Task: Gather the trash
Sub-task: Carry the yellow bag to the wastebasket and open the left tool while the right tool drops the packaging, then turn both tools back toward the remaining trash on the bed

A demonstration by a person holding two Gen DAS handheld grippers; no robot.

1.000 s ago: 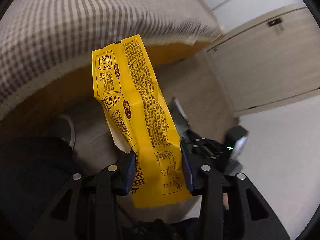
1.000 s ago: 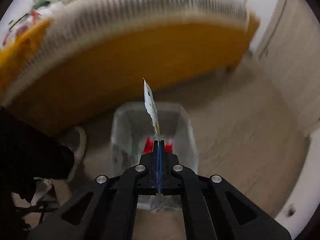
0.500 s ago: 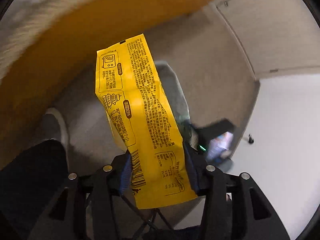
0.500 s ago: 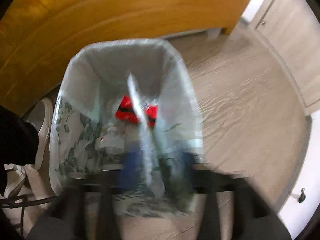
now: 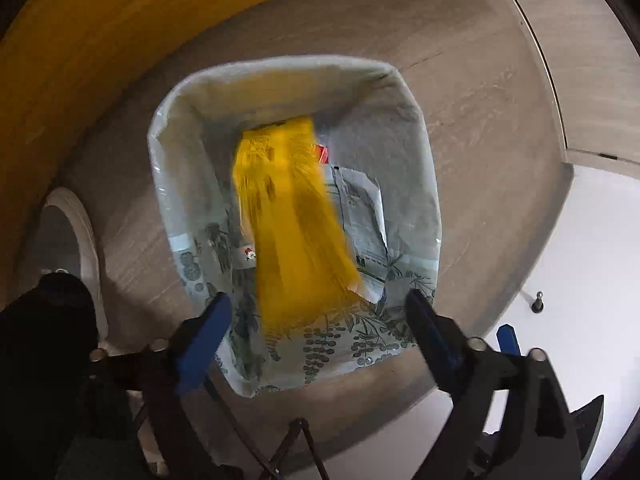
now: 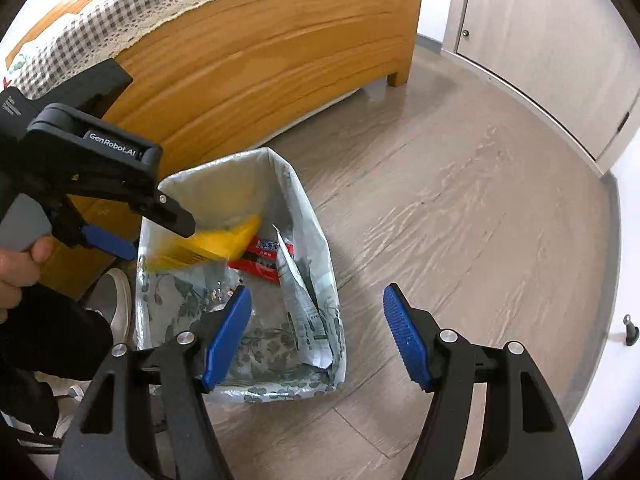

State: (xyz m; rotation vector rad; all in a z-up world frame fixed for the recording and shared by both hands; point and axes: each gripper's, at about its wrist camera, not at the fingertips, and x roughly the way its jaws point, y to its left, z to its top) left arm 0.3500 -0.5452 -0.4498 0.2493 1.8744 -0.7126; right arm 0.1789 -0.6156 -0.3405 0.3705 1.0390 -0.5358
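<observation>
Bin (image 5: 416,152), rectangular, plastic-lined, blurred yellow wrapper (image 5: 296,216), crinkled white packet (image 5: 362,216)

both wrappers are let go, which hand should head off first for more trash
Right, probably. The right gripper is open, empty and partly off to the bin's side over bare floor. The left gripper is open too, but directly above the bin with the yellow wrapper blurred, mid-drop.

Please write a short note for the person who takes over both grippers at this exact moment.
Left gripper: open, above the trash bin; yellow wrapper is blurred, dropping into it.
Right gripper: open, holds nothing, at the bin's near edge.
In the bin: a white printed packet and a red wrapper.
Done: both pieces are out of the fingers.
Left: look for more trash; none shows on the wood floor here.
</observation>
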